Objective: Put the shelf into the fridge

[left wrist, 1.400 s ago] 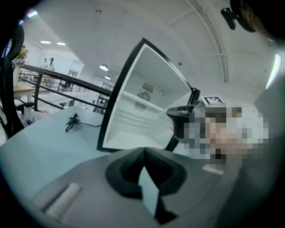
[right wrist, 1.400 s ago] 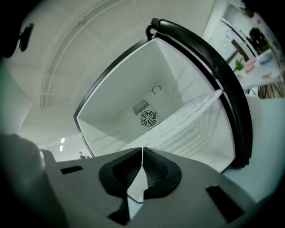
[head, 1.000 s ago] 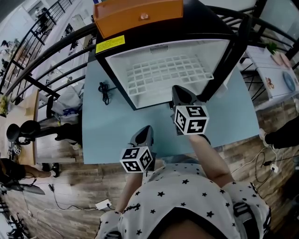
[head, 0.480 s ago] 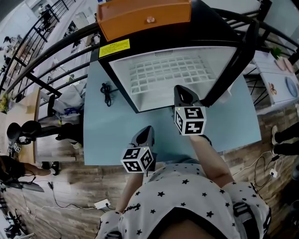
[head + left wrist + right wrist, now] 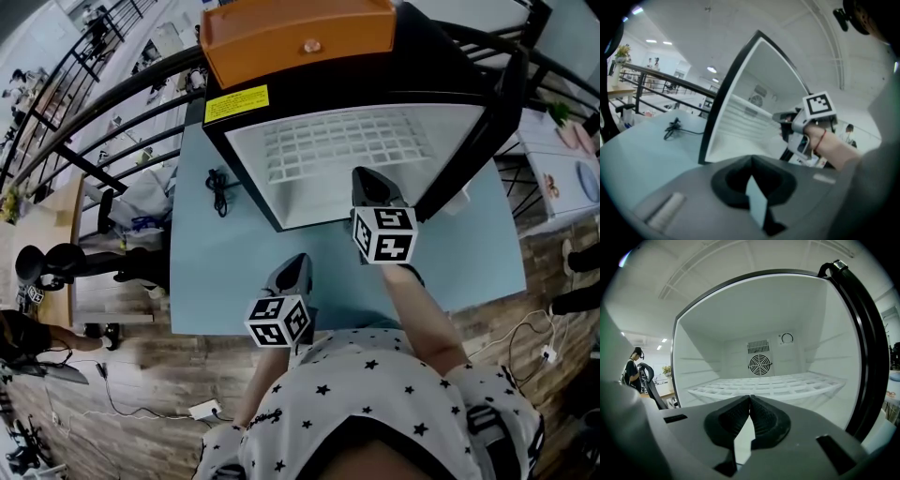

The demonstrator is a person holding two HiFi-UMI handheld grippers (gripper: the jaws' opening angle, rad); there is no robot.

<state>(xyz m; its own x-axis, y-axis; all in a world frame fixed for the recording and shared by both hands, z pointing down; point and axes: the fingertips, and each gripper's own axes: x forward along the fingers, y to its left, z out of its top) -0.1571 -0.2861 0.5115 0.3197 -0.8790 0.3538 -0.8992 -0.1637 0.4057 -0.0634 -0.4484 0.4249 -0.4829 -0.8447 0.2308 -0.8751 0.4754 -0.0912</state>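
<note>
A small black fridge (image 5: 441, 66) stands open on the light blue table (image 5: 216, 272), its door (image 5: 483, 112) swung out to the right. The white wire shelf (image 5: 342, 145) lies level inside, resting on the side ledges (image 5: 773, 383). My right gripper (image 5: 367, 178) is at the fridge's mouth just in front of the shelf, shut and holding nothing (image 5: 750, 399). My left gripper (image 5: 297, 262) hangs back over the table's near edge, shut and empty (image 5: 751, 161). From the left gripper view the right gripper (image 5: 780, 117) points into the fridge.
An orange box (image 5: 300, 37) sits on the fridge top. A coiled black cable (image 5: 218, 187) lies on the table left of the fridge. A black railing (image 5: 103, 112) runs behind. A fan (image 5: 760, 364) is on the fridge's back wall. A person (image 5: 635, 366) stands far left.
The shelf sits slightly deeper in the fridge than a second ago. The right gripper stays at the opening and the left gripper has not moved.
</note>
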